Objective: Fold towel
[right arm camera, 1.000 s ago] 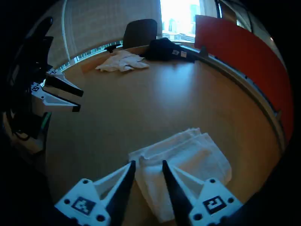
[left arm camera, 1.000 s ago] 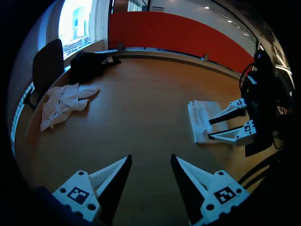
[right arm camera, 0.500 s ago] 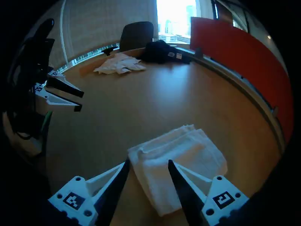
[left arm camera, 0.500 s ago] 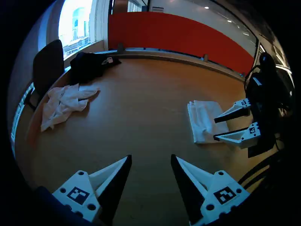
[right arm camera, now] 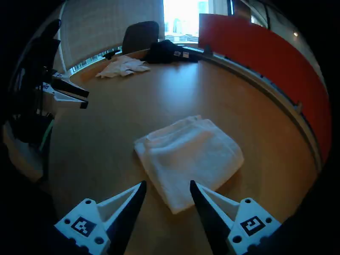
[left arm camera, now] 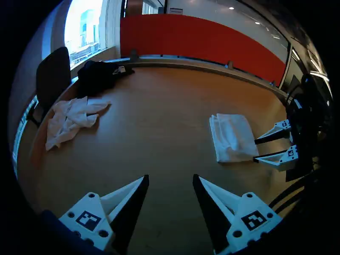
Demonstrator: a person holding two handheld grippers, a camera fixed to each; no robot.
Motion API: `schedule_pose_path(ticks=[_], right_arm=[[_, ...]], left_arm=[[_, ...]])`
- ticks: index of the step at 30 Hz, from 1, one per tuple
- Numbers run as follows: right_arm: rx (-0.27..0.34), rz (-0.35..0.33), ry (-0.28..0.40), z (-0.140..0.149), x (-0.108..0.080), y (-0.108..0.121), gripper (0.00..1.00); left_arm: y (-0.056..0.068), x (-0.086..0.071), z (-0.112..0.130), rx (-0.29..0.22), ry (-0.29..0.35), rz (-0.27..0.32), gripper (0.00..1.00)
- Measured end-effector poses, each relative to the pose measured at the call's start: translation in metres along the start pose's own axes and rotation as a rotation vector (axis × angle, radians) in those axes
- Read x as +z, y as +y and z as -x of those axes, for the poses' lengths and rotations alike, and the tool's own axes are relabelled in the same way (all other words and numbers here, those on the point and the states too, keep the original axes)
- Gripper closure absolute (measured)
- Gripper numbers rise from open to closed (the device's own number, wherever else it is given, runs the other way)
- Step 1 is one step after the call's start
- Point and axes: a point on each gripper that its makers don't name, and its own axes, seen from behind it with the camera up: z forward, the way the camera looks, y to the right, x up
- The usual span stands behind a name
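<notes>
**A:** What is lying in front of the cameras?

**B:** A wide wooden tabletop (left arm camera: 161, 106) is stretching across both views. A folded white towel (right arm camera: 189, 155) is lying flat on it, at the centre of the right gripper view.

**A:** And the tools?

**B:** The right hand-held gripper (right arm camera: 167, 182) is pointing at the towel from bottom centre. Its fingers are parted, holding nothing, with the towel's near corner showing between them. The left hand-held gripper (left arm camera: 170, 176), at the bottom of its view, is also parted and empty, over bare wood.
</notes>
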Motion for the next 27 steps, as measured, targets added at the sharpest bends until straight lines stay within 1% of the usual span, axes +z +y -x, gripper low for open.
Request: schedule_pose_path(ticks=[8,16,18,23,27], right_arm=[[0.043,0.024,-0.012,0.016,-0.006,0.005,0.22],[0.054,0.043,-0.039,0.031,-0.003,0.007,0.22],[0.058,0.046,-0.045,0.034,-0.003,0.008,0.24],[0.071,0.058,-0.062,0.042,-0.002,0.01,0.36],[0.086,0.066,-0.06,0.044,-0.001,0.011,0.44]], left_arm=[[0.002,-0.001,0.002,0.002,-0.001,0.003,0.24],[0.002,-0.002,0.004,0.0,-0.002,0.004,0.24],[0.002,-0.002,0.005,0.0,-0.002,0.005,0.24],[0.002,-0.003,0.005,0.0,-0.001,0.007,0.24],[0.002,-0.003,0.005,0.002,-0.001,0.008,0.24]])
